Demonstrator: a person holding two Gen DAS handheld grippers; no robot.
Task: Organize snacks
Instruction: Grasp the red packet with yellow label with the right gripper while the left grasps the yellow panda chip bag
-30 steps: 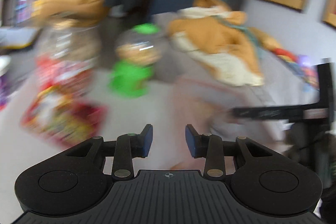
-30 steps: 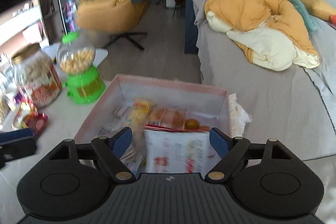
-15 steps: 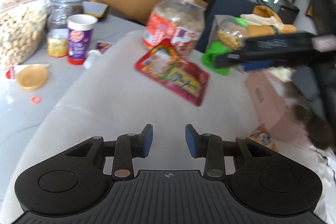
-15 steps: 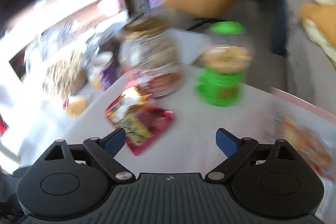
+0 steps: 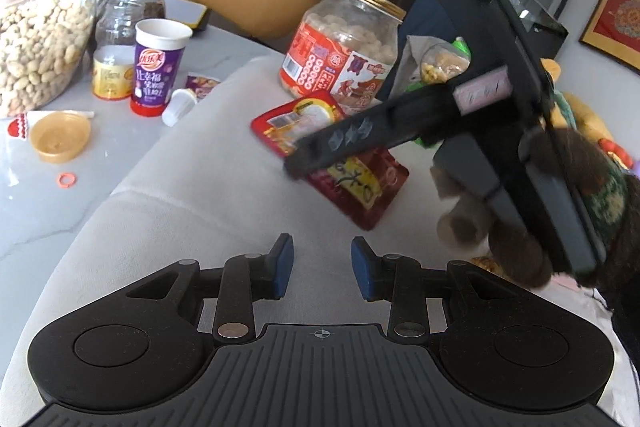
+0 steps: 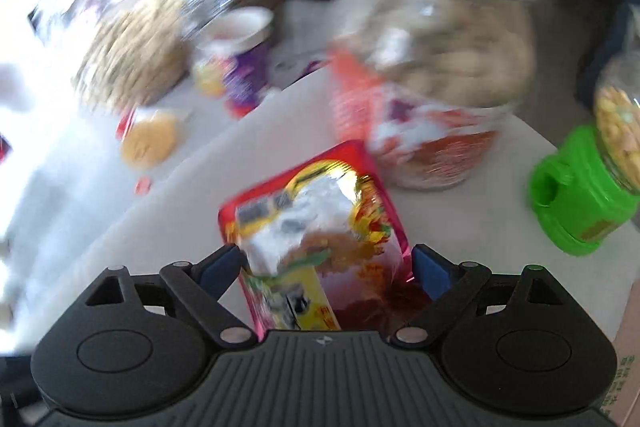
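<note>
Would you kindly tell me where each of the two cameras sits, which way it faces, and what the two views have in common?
Left wrist: sits on the left gripper, facing across the pale cushioned surface; its open jaws and the person's furry-sleeved right hand holding the right gripper show.
Right wrist: sits on the right gripper, looking down, blurred; its open jaws straddle the red foil snack packet.
Shared: that packet and the gold-lidded clear snack jar.

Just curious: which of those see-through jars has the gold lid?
The red-labelled jar beside the red snack packet; the peanut jar and small jar have clear lids.
</note>
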